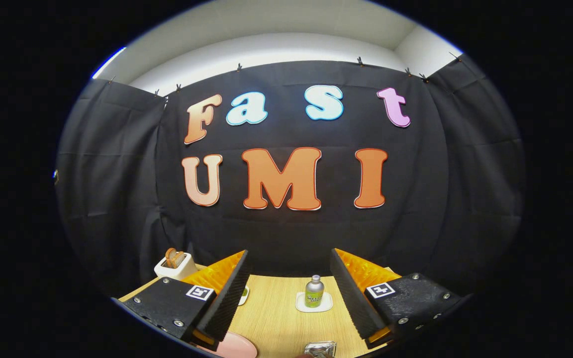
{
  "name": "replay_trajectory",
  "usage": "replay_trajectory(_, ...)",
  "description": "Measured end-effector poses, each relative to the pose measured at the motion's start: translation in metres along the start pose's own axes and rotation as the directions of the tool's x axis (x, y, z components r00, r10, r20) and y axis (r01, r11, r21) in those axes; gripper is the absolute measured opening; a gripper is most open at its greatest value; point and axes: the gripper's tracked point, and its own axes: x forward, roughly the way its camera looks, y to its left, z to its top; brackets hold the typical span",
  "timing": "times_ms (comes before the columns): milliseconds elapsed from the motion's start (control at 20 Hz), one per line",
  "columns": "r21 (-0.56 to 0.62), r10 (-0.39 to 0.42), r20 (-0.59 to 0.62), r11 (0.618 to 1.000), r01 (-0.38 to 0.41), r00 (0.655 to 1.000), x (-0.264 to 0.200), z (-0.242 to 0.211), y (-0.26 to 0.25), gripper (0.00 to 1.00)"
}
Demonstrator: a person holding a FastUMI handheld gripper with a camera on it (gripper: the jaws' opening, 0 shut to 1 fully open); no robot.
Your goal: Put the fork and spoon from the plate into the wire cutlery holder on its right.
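1. The gripper (289,293) sits at the bottom centre of the frame, raised above the desk (276,318). Its fingers (227,298) are spread wide with nothing between them.
2. Nearest, at the lower edge of the frame just inside the left finger, a curved slice of the pink plate (237,347) is visible. The fork and spoon cannot be made out on the part that shows.
3. To the plate's right, at the bottom edge and nearer the right finger, is the top of a shiny metal object (320,349), probably the wire cutlery holder; too little shows to be sure.
4. Further out, between the fingers and towards the right one, a small metal bottle with a green label (314,292) stands upright on a white coaster (313,303).
5. Close beside the left finger's inner face, a small white item (243,295) lies on the desk, mostly hidden.
6. Lower left of the frame, beyond the left finger, a white toaster (177,268) holds a slice of bread (174,257).
7. Behind everything hangs the black cloth wall (465,174).
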Motion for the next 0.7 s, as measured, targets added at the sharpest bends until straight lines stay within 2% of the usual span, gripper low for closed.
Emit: replay_trajectory(700, 0.005, 0.000, -0.024, 1.000, 0.000, 1.000, 0.003, -0.010, 0.003, 0.96)
